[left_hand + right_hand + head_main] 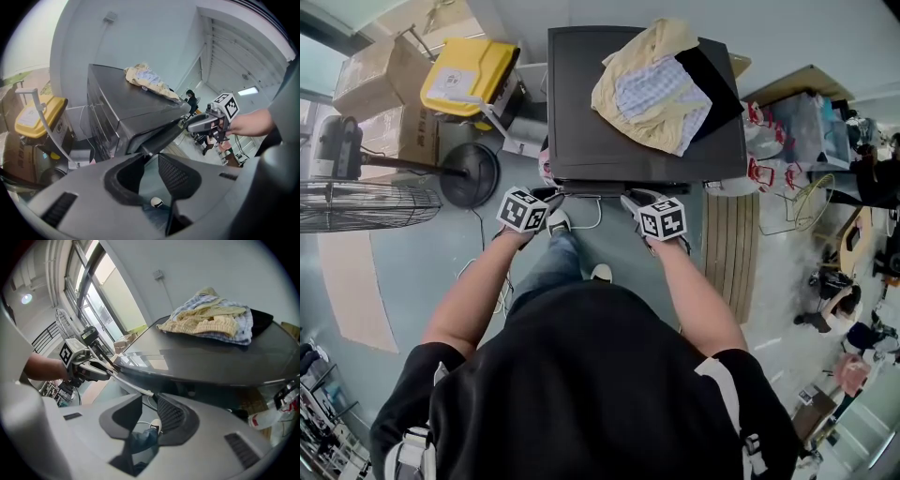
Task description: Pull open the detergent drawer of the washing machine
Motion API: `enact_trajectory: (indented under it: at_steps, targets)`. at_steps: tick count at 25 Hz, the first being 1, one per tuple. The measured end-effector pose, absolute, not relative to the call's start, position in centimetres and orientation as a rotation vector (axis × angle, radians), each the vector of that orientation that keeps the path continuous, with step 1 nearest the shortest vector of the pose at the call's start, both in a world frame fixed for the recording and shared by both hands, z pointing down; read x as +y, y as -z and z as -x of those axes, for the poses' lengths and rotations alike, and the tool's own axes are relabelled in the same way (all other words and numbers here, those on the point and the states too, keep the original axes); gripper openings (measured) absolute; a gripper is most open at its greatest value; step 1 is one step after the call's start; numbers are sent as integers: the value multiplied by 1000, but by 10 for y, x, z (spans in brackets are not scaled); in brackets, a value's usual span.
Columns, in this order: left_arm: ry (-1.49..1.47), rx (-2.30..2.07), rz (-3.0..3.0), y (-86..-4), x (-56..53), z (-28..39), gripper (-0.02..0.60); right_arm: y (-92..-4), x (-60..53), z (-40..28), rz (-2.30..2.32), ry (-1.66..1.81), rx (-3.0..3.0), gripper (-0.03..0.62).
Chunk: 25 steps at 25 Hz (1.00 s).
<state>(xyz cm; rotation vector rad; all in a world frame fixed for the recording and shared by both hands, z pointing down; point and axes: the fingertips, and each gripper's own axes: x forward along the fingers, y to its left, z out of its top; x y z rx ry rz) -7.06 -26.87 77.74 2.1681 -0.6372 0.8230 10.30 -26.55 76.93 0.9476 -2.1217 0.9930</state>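
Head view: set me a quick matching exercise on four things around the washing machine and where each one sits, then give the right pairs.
Things:
1. clothes pile
2. yellow bin
3. fan
4. slatted wooden board

Places:
A. on the floor to the right of the washing machine
B. at the far left edge of the view
C. on top of the machine
D. close by the machine's left side

Pairs: 1-C, 2-D, 3-B, 4-A.
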Motion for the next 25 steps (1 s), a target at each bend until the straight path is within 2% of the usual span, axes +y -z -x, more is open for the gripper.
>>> enact_trajectory:
  at_steps: [25]
  targets:
    - [-828, -621, -2116, -782, -209, 66, 103, -776, -206, -107, -859, -1011, -2128, 98]
